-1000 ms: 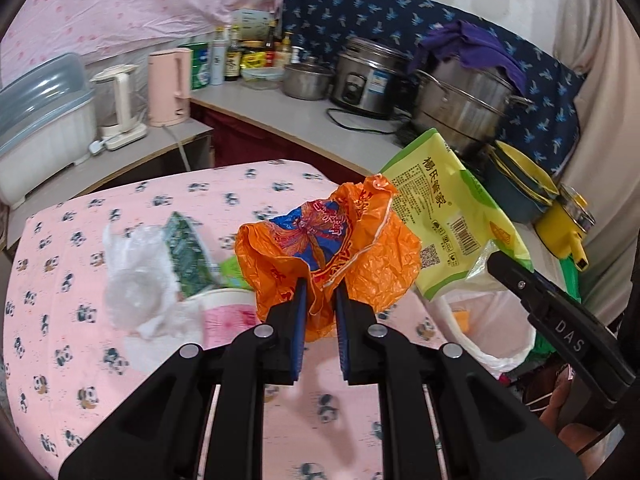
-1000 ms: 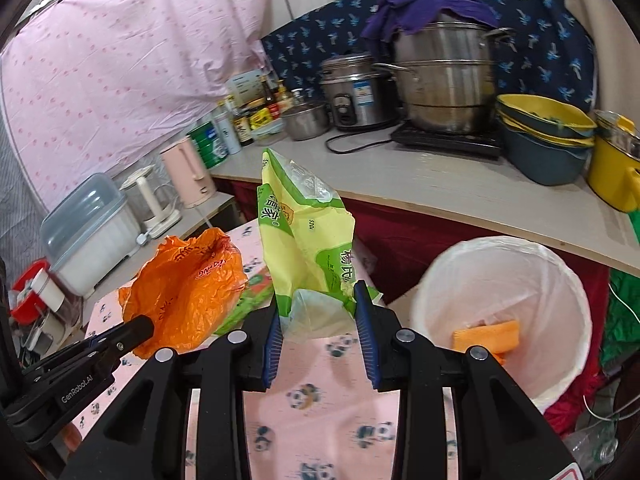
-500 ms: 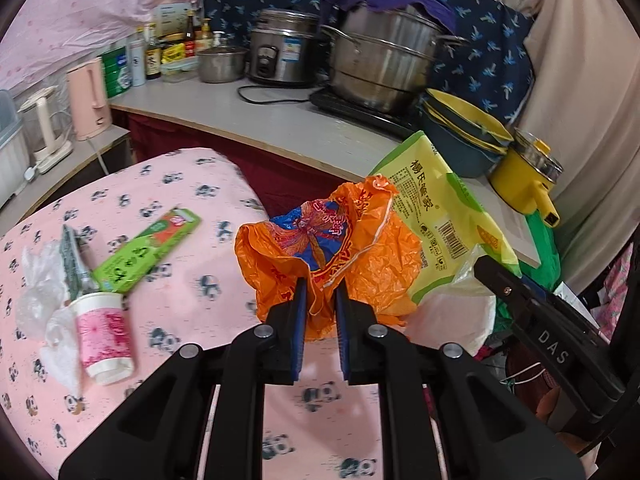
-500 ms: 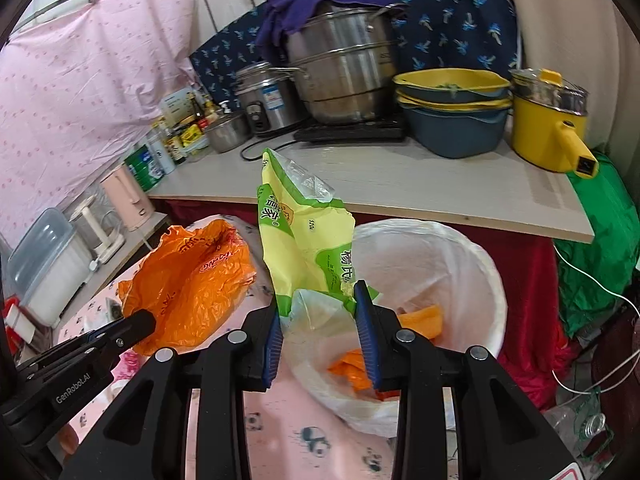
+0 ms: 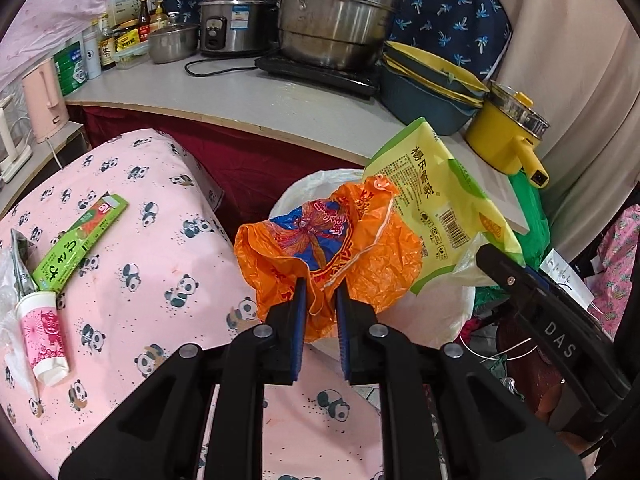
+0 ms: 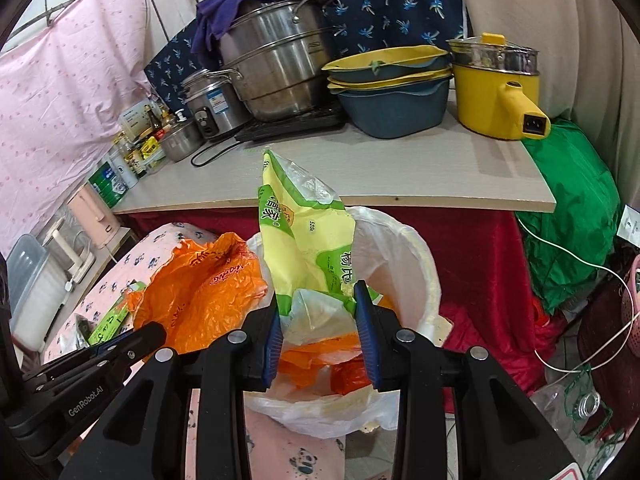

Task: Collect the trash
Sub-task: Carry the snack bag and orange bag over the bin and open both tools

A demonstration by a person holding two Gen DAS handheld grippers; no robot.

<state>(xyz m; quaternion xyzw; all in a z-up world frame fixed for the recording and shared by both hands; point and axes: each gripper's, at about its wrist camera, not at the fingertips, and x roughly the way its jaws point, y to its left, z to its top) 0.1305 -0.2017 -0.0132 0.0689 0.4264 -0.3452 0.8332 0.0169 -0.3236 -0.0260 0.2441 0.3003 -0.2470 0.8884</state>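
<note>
My left gripper (image 5: 321, 296) is shut on a crumpled orange plastic bag (image 5: 352, 248), held over the edge of the pink table beside the white-lined trash bin (image 5: 304, 192). My right gripper (image 6: 318, 308) is shut on a yellow-green snack bag (image 6: 304, 236), held upright above the bin (image 6: 412, 248), which holds orange scraps. The orange bag (image 6: 200, 292) shows at the left of the right wrist view, and the snack bag (image 5: 444, 208) at the right of the left wrist view.
On the panda-print table (image 5: 160, 264) lie a green wrapper (image 5: 80, 244), a pink paper cup (image 5: 42, 340) and clear plastic. Behind the bin a counter (image 6: 360, 168) carries pots, basins and a yellow pot (image 6: 496, 92). Green cloth (image 6: 568, 216) lies to the right.
Both grippers have swung right with their bags, from over the table to the trash bin. The bin now lies directly under the right gripper. Grips are unchanged.
</note>
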